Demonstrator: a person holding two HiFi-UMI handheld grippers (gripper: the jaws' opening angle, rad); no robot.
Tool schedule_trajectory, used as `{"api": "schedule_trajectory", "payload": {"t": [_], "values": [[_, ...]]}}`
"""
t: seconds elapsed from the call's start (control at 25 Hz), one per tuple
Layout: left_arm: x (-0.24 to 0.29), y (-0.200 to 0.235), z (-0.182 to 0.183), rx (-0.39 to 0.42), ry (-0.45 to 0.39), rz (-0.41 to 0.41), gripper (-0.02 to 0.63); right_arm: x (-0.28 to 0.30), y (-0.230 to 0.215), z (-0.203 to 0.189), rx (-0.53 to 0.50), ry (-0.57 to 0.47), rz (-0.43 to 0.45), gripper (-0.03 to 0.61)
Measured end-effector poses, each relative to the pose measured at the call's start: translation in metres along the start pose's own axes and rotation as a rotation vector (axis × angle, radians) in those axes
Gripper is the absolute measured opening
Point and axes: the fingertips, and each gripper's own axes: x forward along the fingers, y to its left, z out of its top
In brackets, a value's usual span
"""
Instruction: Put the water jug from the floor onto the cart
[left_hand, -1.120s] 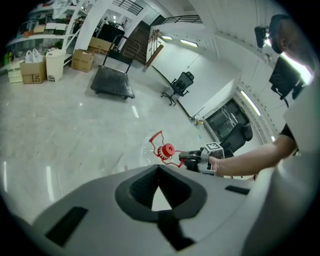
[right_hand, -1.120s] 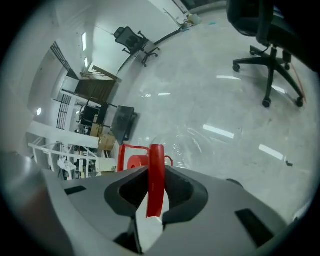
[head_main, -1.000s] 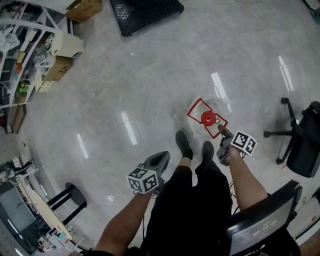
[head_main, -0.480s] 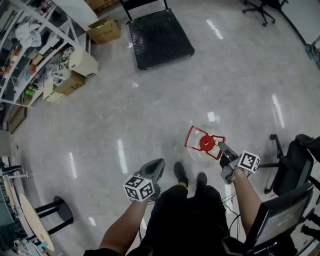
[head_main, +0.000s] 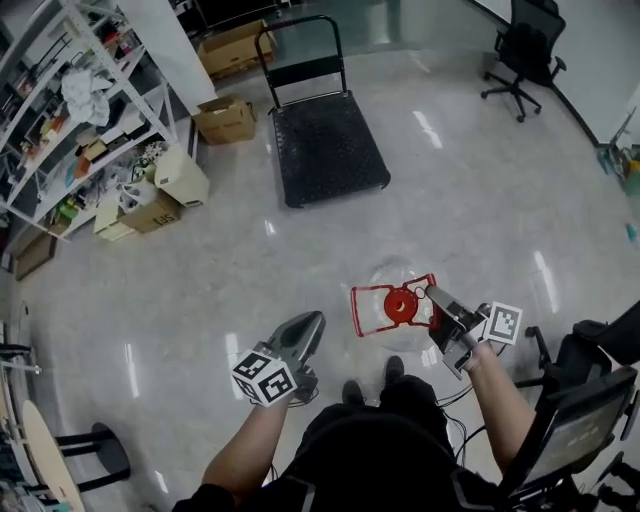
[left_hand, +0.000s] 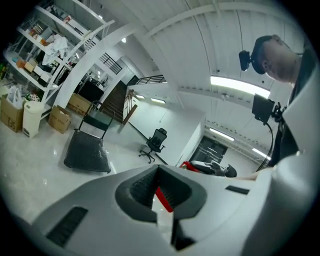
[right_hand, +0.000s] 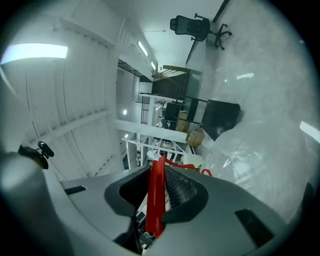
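Now we have the right gripper (head_main: 432, 293) clamped on the red handle (right_hand: 156, 195) of the water jug (head_main: 390, 277). In the right gripper view the red strip runs straight up between the two jaws, which pinch it from both sides. The jug's clear body lies just beyond and below the jaw tips, and its red cap (head_main: 400, 306) is just beside them.

Our left gripper (head_main: 314, 321) has its jaws drawn together, with nothing from the room held between them. A thin red sliver shows in the slit in the left gripper view, and we cannot tell what it is. The jug is off to the right of these jaws, apart from them.

The black platform cart (head_main: 330, 150) stands well ahead of both pairs of jaws, its push handle at the far end. Cardboard boxes (head_main: 226, 118) sit to the left of the cart, farther still from the jaws.
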Motion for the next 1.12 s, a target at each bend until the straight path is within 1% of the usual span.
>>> {"api": "schedule_trajectory", "payload": {"t": [0.12, 0.2, 0.28, 0.32, 0.36, 0.44, 0.48, 0.52, 0.6, 0.72, 0.88, 1.0, 1.12], "values": [[0.006, 0.023, 0.03, -0.024, -0.066, 0.057, -0.002, 0.022, 0.012, 0.029, 0.031, -0.013, 0.049, 0.084], [0.005, 0.032, 0.03, -0.023, -0.116, 0.094, -0.003, 0.021, 0.003, 0.035, 0.042, -0.021, 0.059, 0.084], [0.006, 0.031, 0.032, -0.001, -0.165, 0.12, -0.002, 0.023, -0.005, 0.039, 0.051, -0.017, 0.06, 0.084], [0.012, 0.03, 0.046, 0.015, -0.188, 0.131, -0.002, 0.033, -0.003, 0.048, 0.06, -0.01, 0.061, 0.084], [0.023, 0.03, 0.071, 0.034, -0.21, 0.141, -0.003, 0.05, 0.005, 0.066, 0.071, 0.001, 0.064, 0.083], [0.051, 0.035, 0.135, 0.066, -0.254, 0.165, -0.002, 0.097, 0.028, 0.111, 0.083, 0.032, 0.074, 0.083], [0.062, 0.039, 0.16, 0.076, -0.271, 0.179, -0.002, 0.118, 0.038, 0.129, 0.084, 0.046, 0.08, 0.083], [0.07, 0.042, 0.177, 0.083, -0.284, 0.19, -0.002, 0.135, 0.045, 0.14, 0.084, 0.055, 0.085, 0.083], [0.079, 0.051, 0.194, 0.09, -0.295, 0.2, -0.002, 0.163, 0.052, 0.152, 0.081, 0.064, 0.094, 0.083], [0.092, 0.07, 0.211, 0.104, -0.291, 0.211, -0.002, 0.199, 0.056, 0.165, 0.072, 0.065, 0.093, 0.082], [0.116, 0.119, 0.241, 0.126, -0.3, 0.21, -0.003, 0.247, 0.057, 0.199, 0.046, 0.023, 0.105, 0.08], [0.129, 0.158, 0.277, 0.123, -0.325, 0.191, -0.003, 0.286, 0.061, 0.227, 0.034, -0.029, 0.109, 0.078], [0.139, 0.189, 0.321, 0.14, -0.332, 0.15, -0.003, 0.326, 0.07, 0.26, 0.045, -0.087, 0.084, 0.077]]}}
